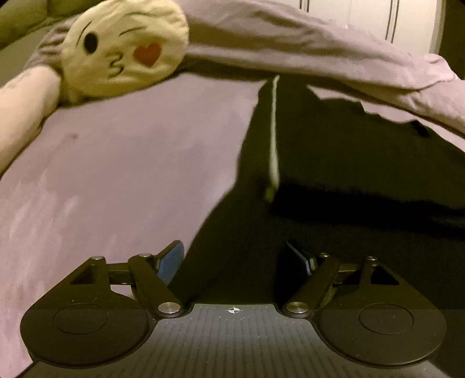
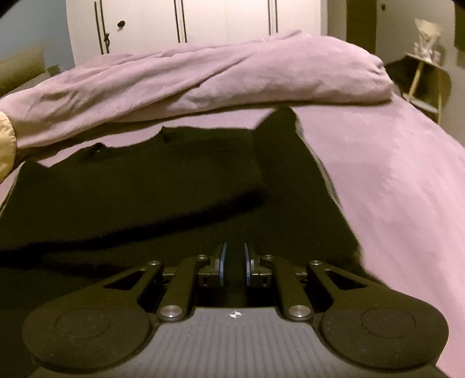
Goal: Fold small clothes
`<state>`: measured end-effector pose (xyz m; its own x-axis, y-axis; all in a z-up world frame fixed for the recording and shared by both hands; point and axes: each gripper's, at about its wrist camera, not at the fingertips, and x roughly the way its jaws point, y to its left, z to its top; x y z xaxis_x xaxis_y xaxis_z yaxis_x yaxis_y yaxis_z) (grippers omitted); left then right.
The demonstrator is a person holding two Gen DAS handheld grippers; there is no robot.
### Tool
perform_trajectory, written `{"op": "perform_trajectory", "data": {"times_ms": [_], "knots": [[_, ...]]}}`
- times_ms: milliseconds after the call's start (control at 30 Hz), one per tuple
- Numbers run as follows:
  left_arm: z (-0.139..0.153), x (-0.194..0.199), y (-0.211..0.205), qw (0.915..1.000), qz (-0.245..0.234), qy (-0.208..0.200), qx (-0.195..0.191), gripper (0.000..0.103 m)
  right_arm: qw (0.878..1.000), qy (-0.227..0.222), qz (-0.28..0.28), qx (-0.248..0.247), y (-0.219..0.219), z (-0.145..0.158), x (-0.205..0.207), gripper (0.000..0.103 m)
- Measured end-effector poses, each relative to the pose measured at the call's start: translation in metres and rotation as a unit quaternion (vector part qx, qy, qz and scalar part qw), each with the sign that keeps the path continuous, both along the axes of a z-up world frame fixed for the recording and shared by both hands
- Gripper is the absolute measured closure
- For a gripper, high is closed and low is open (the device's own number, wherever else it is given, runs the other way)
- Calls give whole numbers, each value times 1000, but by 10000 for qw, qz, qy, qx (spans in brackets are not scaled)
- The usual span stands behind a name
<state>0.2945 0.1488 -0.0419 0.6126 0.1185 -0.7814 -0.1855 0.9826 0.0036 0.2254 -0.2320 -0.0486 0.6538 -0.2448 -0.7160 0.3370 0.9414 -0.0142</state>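
A black garment (image 1: 334,162) lies spread on the purple bed sheet (image 1: 130,174), with a white stripe (image 1: 273,130) running along one sleeve or side. A fold of it lies across the middle. My left gripper (image 1: 235,258) is open, its blue pads (image 1: 171,261) wide apart over the garment's left near edge. In the right wrist view the same black garment (image 2: 145,189) fills the left and centre. My right gripper (image 2: 234,261) has its jaws close together with a narrow gap, low over the black cloth; whether cloth is pinched between them cannot be told.
A yellow kissing-face emoji pillow (image 1: 122,49) and a cream bolster (image 1: 26,107) lie at the far left. A rolled purple duvet (image 2: 203,78) runs across the back of the bed. White wardrobe doors (image 2: 189,20) stand behind; a small side table (image 2: 424,72) is at the right.
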Motion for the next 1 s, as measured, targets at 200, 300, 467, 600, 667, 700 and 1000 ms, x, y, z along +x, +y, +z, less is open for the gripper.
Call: {"op": "perform_trajectory", "data": {"times_ms": [200, 300, 467, 600, 667, 700, 1000], "knots": [[2, -72, 7, 10000, 31, 38, 54, 15, 9997, 122, -163, 146, 2, 5, -103, 87], [4, -99, 11, 9998, 123, 118, -96, 14, 9988, 82, -330, 351, 4, 10, -148, 85], [8, -134, 10, 9996, 215, 126, -152, 11, 9985, -47, -431, 346, 16, 7, -209, 81], [14, -152, 3, 9997, 163, 159, -62, 10, 9988, -20, -379, 304, 21, 9, -230, 81], [16, -159, 2, 9997, 170, 148, -84, 10, 9983, 5, -429, 395, 19, 13, -235, 81], [17, -162, 2, 9997, 187, 139, -104, 10, 9981, 18, -452, 428, 19, 14, -237, 81], [20, -181, -9, 9995, 217, 233, -85, 10, 9980, 83, -429, 455, 26, 9, -260, 77]]}}
